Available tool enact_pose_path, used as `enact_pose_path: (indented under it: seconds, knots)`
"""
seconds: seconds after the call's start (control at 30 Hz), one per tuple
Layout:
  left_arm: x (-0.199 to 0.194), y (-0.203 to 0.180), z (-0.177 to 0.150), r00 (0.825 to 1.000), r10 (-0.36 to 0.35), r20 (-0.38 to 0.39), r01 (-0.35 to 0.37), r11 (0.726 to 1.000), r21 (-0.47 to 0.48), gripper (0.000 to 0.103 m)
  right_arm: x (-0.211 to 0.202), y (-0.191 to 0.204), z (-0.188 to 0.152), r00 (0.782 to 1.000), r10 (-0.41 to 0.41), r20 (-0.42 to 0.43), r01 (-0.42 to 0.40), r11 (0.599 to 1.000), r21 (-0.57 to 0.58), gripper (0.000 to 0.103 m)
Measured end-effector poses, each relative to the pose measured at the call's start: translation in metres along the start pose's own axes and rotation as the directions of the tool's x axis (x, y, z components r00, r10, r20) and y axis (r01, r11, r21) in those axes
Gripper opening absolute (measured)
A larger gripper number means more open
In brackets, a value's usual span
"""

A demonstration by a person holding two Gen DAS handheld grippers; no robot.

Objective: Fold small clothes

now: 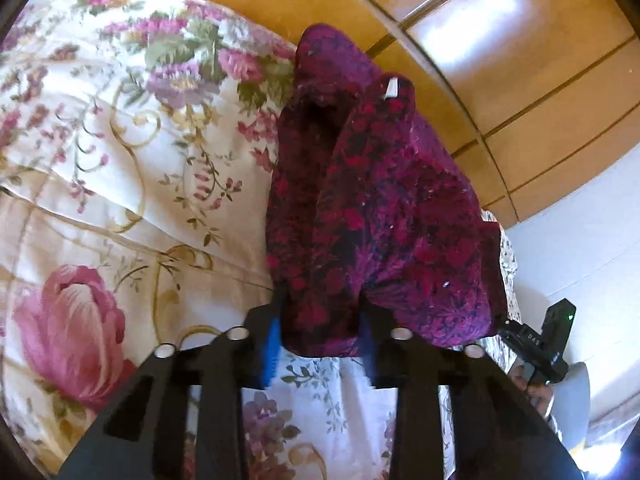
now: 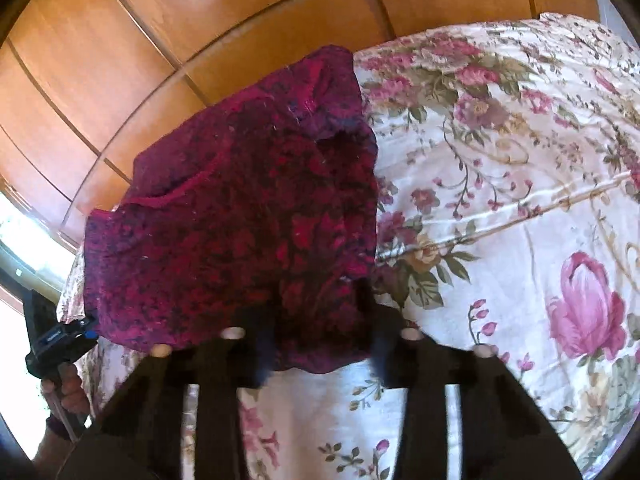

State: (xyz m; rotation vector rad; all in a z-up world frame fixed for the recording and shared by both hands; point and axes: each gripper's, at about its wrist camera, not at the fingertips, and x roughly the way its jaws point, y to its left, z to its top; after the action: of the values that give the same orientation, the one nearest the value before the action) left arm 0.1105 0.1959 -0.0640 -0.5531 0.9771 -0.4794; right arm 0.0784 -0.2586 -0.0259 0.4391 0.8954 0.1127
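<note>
A small dark magenta garment [image 1: 380, 200] with a red and black flower print hangs bunched over the flowered bedspread [image 1: 120, 160]. A white label [image 1: 392, 88] shows near its far end. My left gripper [image 1: 322, 332] is shut on the garment's near edge, cloth pinched between its blue pads. In the right wrist view the same garment [image 2: 240, 220] spreads wider, and my right gripper [image 2: 320, 340] is shut on its near edge too. Each gripper appears at the edge of the other's view: the right one [image 1: 548, 340], and the left one [image 2: 60, 340] with a hand on its grip.
The cream bedspread [image 2: 500, 200] with pink roses fills the surface under the garment. Wooden panelled doors [image 1: 480, 40] stand just behind the bed. A pale wall or floor [image 1: 580, 240] lies beyond the bed's side edge. A bright window [image 2: 24, 240] is at the left.
</note>
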Motion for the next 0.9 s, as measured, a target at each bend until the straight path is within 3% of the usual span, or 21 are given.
enact_pose_path:
  seconds: [0.13,0.33,0.6,0.73,0.77,0.8,0.83,0.87,0.9]
  knots:
    - [-0.023,-0.006,-0.009,0.999,0.011,0.031,-0.012,0.999,0.030,0.019,-0.025,-0.001,0.001,0.999,0.040,0.023,-0.041,0.999,0.021,0.013]
    - [-0.049,-0.011,-0.032,0.999,-0.013,0.038,0.012,1.000,0.024,0.018,-0.062,0.003,-0.014,0.994,0.101,0.035,-0.102,0.994,0.028,0.013]
    - [-0.085,-0.017,-0.095,0.999,-0.024,-0.031,0.025,1.000,0.018,0.018,-0.102,-0.011,-0.072,0.989,0.111,-0.100,-0.107,0.993,0.048,0.013]
    - [-0.094,-0.015,-0.119,0.997,0.013,-0.076,-0.011,1.000,0.028,0.018,-0.105,-0.018,-0.092,0.983,0.091,-0.162,-0.087,0.996,0.031,0.014]
    - [-0.097,-0.016,-0.119,0.997,0.017,-0.070,-0.015,0.999,0.029,0.019,-0.103,-0.017,-0.091,0.983,0.081,-0.162,-0.079,0.997,0.018,0.020]
    - [-0.104,-0.015,-0.115,0.998,-0.008,-0.057,0.010,1.000,0.022,0.028,-0.102,-0.017,-0.087,0.987,0.062,-0.146,-0.061,0.998,0.016,0.027]
    - [-0.109,-0.015,-0.111,0.998,-0.024,-0.051,0.025,0.999,0.025,0.038,-0.102,-0.017,-0.083,0.989,0.068,-0.128,-0.066,0.998,0.018,0.046]
    - [-0.114,-0.016,-0.105,1.000,-0.006,-0.026,0.007,0.999,0.039,0.057,-0.101,-0.016,-0.078,0.991,0.075,-0.108,-0.074,0.997,0.017,0.059]
    - [-0.119,-0.019,-0.099,0.999,0.033,0.009,-0.033,0.998,0.059,0.063,-0.101,-0.014,-0.073,0.995,0.063,-0.083,-0.063,0.998,0.002,0.074]
